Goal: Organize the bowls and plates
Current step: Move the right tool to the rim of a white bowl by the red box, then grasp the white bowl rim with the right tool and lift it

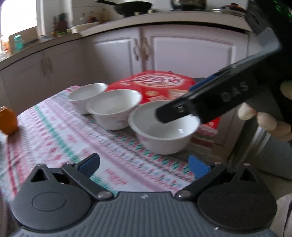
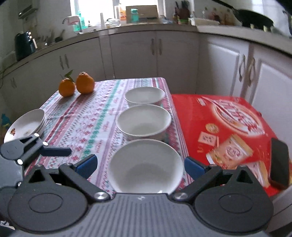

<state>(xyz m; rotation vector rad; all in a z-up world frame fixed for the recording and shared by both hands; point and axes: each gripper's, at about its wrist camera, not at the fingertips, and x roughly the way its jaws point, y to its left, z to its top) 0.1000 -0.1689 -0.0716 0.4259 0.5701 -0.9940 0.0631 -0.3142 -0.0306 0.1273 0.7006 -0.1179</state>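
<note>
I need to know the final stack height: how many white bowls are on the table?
3, in a row along the table's red-box side: nearest bowl between the right gripper's fingers, middle bowl, far bowl.

Daylight from the window (image 2: pixel 94 11) far ahead of the tongs blows out white; motion blur smears the tablecloth (image 1: pixel 60 131); fisheye bends the counter edges.

Bowls: three in a row on the surface (image 2: pixel 76 116), near bowl (image 2: pixel 146 165), middle bowl (image 2: pixel 144 122) and far bowl (image 2: pixel 145 95), along its right edge.
Plates: stack of plates (image 2: pixel 27 124) at the left edge.
Oranges: two oranges (image 2: pixel 76 86) at the far left corner, touching.
Box: box (image 2: pixel 228 120) just right of the surface.
Phone: phone (image 2: pixel 279 164) on the box, at its near right.
Cabinets: cabinets (image 2: pixel 155 54) behind the surface.
</note>
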